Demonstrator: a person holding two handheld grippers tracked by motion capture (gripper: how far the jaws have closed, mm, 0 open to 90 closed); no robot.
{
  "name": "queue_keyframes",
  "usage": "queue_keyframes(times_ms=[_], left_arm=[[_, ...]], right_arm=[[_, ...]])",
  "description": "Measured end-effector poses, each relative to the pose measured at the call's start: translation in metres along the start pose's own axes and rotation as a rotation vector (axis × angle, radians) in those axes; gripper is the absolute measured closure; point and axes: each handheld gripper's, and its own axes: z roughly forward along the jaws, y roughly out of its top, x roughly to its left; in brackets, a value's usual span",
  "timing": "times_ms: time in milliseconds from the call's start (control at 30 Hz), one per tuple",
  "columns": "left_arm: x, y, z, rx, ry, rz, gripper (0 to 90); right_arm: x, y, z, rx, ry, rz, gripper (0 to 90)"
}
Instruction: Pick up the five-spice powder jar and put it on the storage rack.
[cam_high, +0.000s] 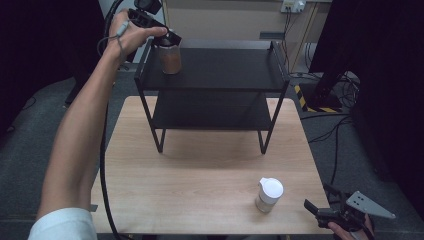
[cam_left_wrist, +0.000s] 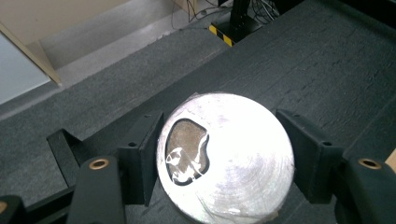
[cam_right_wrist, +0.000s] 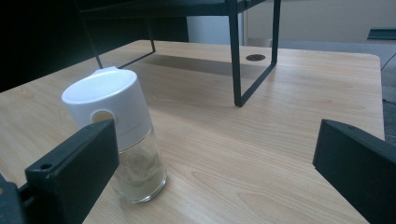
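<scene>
A glass jar of brown powder (cam_high: 170, 59) with a round silver lid (cam_left_wrist: 226, 156) stands upright at the left end of the black rack's top shelf (cam_high: 225, 65). My left gripper (cam_high: 167, 40) comes down on it from above. In the left gripper view both pads (cam_left_wrist: 144, 154) press on the lid's sides, so my left gripper (cam_left_wrist: 225, 154) is shut on the jar. Whether the jar's base rests on the shelf I cannot tell. My right gripper (cam_high: 317, 196) is open at the table's front right corner. A white-capped glass jar (cam_high: 269, 195) (cam_right_wrist: 119, 135) stands just beyond its left pad (cam_right_wrist: 79, 163), untouched.
The two-tier black metal rack stands at the back of the wooden table (cam_high: 200, 180). One of its legs (cam_right_wrist: 236, 56) rises ahead of the right gripper. Cables and a black stand (cam_high: 325, 85) lie on the floor beyond the table's right side.
</scene>
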Motion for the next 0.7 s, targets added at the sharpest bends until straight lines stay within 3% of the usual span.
queue_keyframes(times_ms=[133,167,200,300,367,433,600,700], left_arm=[[0.000,-0.001,0.001,-0.007,0.001,0.016,33.7],[-0.003,-0.002,0.002,-0.010,0.016,0.037,30.6],[-0.008,-0.004,0.001,-0.036,0.055,0.046,16.6],[-0.010,-0.007,-0.001,-0.073,0.050,0.044,8.9],[-0.013,-0.009,-0.003,-0.092,0.059,0.048,9.1],[-0.012,-0.011,-0.007,-0.123,0.038,0.023,8.1],[-0.018,-0.014,-0.015,-0.137,0.037,0.027,8.2],[-0.017,-0.021,-0.026,-0.190,0.015,0.008,8.1]], right_arm=[[0.000,0.000,-0.001,-0.003,-0.002,0.001,0.8],[0.000,0.000,-0.001,-0.004,-0.002,0.003,0.8],[0.000,-0.001,-0.001,-0.005,-0.003,0.004,0.8],[0.000,-0.001,-0.001,-0.006,-0.003,0.004,0.8],[0.000,-0.001,-0.001,-0.006,-0.003,0.005,0.8],[0.001,-0.001,0.000,-0.006,-0.002,0.003,0.8],[0.000,-0.001,0.000,-0.009,0.000,0.002,0.8],[0.001,0.000,0.000,-0.008,0.000,0.001,0.8]])
